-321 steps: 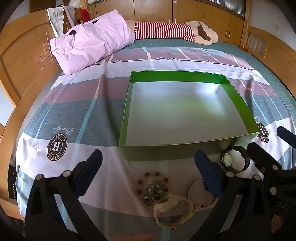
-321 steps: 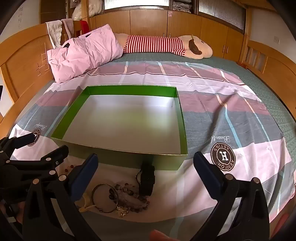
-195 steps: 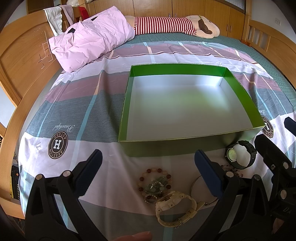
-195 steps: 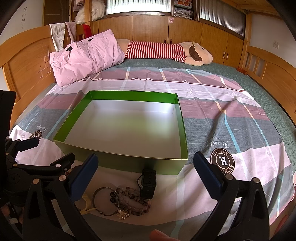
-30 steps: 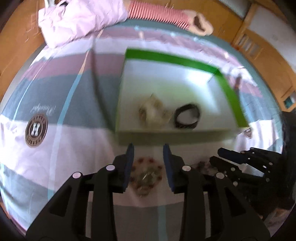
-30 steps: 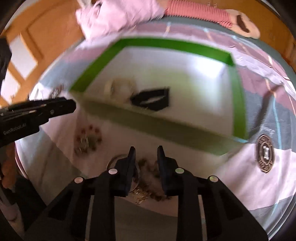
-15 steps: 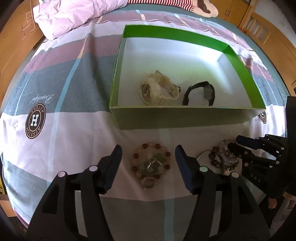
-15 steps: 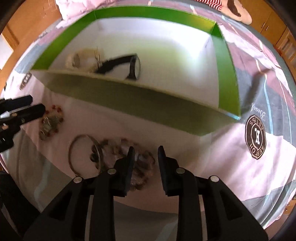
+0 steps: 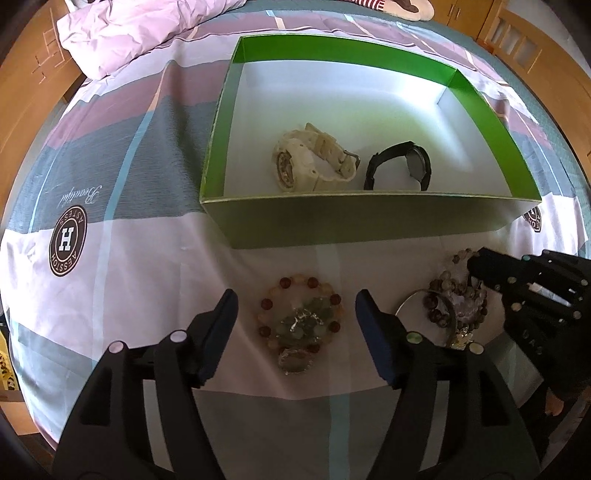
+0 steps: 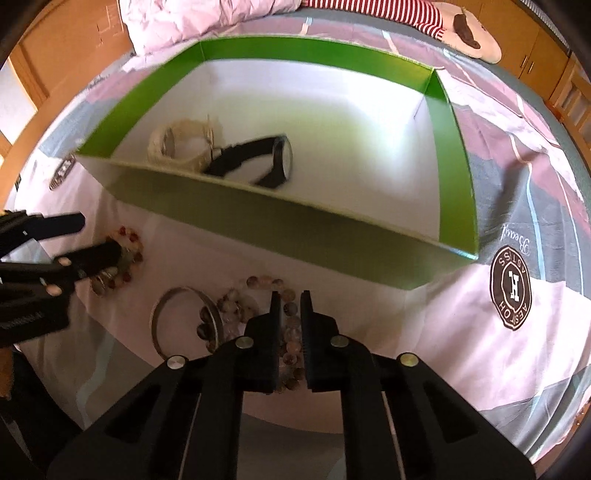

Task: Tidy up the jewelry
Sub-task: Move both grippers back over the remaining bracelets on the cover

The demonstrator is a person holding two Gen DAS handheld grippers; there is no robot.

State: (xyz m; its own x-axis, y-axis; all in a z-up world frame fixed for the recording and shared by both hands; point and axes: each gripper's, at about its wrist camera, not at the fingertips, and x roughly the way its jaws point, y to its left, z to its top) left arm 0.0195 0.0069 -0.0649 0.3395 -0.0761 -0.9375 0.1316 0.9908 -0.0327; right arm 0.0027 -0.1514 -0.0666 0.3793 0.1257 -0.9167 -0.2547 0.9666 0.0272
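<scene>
A green box [image 9: 369,225] [image 10: 280,225] sits on the bed and holds a cream watch [image 9: 310,162] [image 10: 181,140] and a black watch [image 9: 400,168] [image 10: 255,158]. My left gripper [image 9: 295,314] is open, its fingers on either side of a red-and-green bead bracelet [image 9: 301,321] [image 10: 122,258] lying in front of the box. My right gripper [image 10: 290,306] [image 9: 474,262] is nearly shut with its jaws down over a brown bead bracelet [image 10: 255,310] [image 9: 454,306]. A metal bangle [image 10: 184,321] [image 9: 424,306] lies against those beads.
The bed has a striped sheet with round logo patches [image 9: 68,240] [image 10: 511,284]. A pink pillow [image 9: 140,33] and a striped plush toy [image 10: 443,18] lie at the far end. Wooden bed frame [image 9: 33,62] runs along the left side.
My left gripper has lowered onto the red-and-green bracelet and stays open. My right gripper has moved down onto the brown beads with its jaws still narrow.
</scene>
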